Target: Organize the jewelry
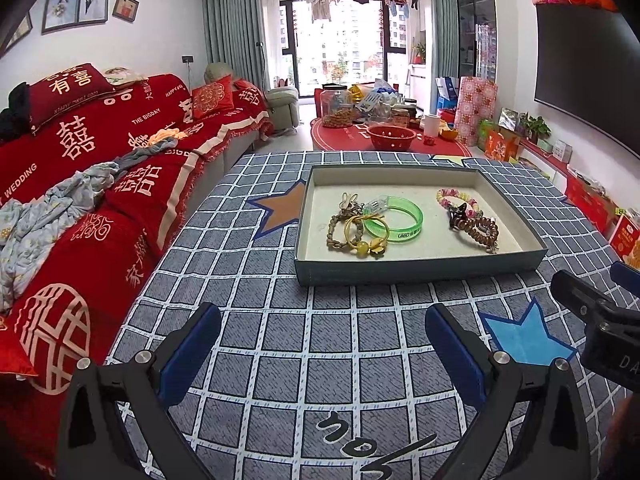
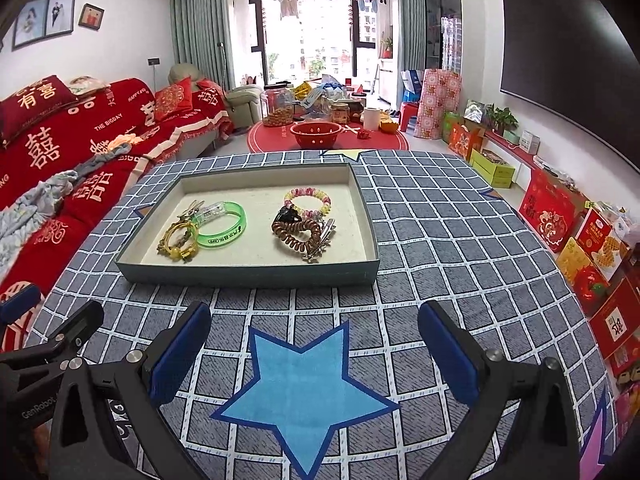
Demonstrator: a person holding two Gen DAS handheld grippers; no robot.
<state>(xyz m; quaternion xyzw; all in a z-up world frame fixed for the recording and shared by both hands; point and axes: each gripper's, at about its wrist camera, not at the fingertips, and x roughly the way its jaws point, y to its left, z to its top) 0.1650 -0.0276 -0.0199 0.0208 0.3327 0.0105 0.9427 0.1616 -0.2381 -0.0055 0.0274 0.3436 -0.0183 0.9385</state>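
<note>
A shallow grey-blue tray [image 1: 420, 270] [image 2: 248, 274] sits on the checked blue cloth. In it, at left, lie a green bangle [image 1: 400, 220] [image 2: 224, 226], a yellow hair tie with beads [image 1: 366, 236] [image 2: 178, 240] and a braided band. At right lie a pink bead bracelet [image 1: 456, 198] [image 2: 308, 198], a brown spiral hair tie [image 1: 480, 232] [image 2: 296, 234] and a metal clip [image 2: 322, 242]. My left gripper [image 1: 324, 344] is open and empty, short of the tray's front wall. My right gripper [image 2: 314, 344] is open and empty above a blue star.
A red-covered sofa [image 1: 80, 184] with loose clothes runs along the left. Beyond the cloth, a red low table [image 1: 392, 136] holds a bowl and jars. Boxes [image 2: 560, 216] line the right wall under a TV. The right gripper shows at the left view's right edge [image 1: 600, 320].
</note>
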